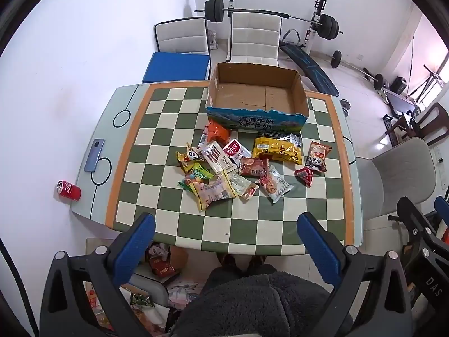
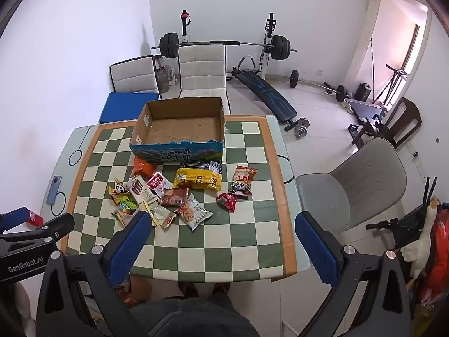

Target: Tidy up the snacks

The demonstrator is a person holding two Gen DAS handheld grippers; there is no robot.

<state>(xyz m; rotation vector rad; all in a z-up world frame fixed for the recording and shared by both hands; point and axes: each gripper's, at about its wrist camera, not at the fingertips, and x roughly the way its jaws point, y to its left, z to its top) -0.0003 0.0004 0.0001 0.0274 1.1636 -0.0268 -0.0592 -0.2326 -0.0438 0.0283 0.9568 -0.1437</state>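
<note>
An empty open cardboard box (image 1: 256, 95) with a blue printed front stands at the far side of the checkered table (image 1: 168, 224); it also shows in the right wrist view (image 2: 179, 129). In front of it lies a loose pile of snack packets (image 1: 241, 165), among them a yellow bag (image 1: 277, 148), a panda packet (image 1: 318, 156) and a cookie packet (image 2: 193, 210). My left gripper (image 1: 226, 226) is open and empty, held above the table's near edge. My right gripper (image 2: 221, 224) is open and empty, above the near side of the table.
A phone (image 1: 94, 155) lies on the table's left edge and a red cola can (image 1: 68, 190) lies on the floor beside it. Chairs (image 1: 254, 38) stand behind the table, a grey one (image 2: 362, 185) at the right. Gym gear lines the back wall.
</note>
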